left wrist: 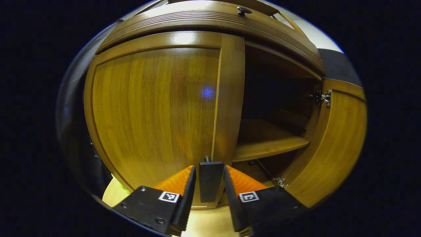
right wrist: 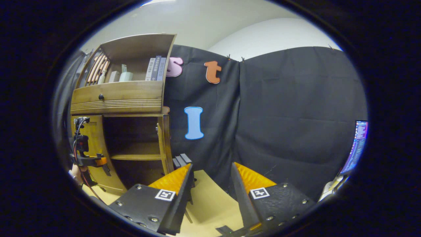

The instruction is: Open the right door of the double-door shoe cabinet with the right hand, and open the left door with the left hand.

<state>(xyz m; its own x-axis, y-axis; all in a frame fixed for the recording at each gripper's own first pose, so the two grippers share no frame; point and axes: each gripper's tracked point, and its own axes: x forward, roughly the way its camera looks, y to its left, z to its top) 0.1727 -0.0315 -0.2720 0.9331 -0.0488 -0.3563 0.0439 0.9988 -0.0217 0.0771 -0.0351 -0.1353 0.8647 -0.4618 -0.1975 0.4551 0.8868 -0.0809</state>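
Inside the shoe cabinet (left wrist: 279, 108), seemingly bare shelf (left wrist: 266, 141).

The cabinet's left door (left wrist: 154, 112) was glossy varnished wood with a streaky grain. At three o'clock, a hinge (left wrist: 325, 97) was shiny metal. The gripper fingers (left wrist: 177, 181) looked ribbed orange plastic; the wall cloth (right wrist: 296, 115) was matt.

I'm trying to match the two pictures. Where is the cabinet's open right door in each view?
Left gripper view: the open right door is at the right edge, swung out, hinges on its inner face.
Right gripper view: it stands edge-on left of centre, beside the dark opening.
Shared landmark: the inner shelf.
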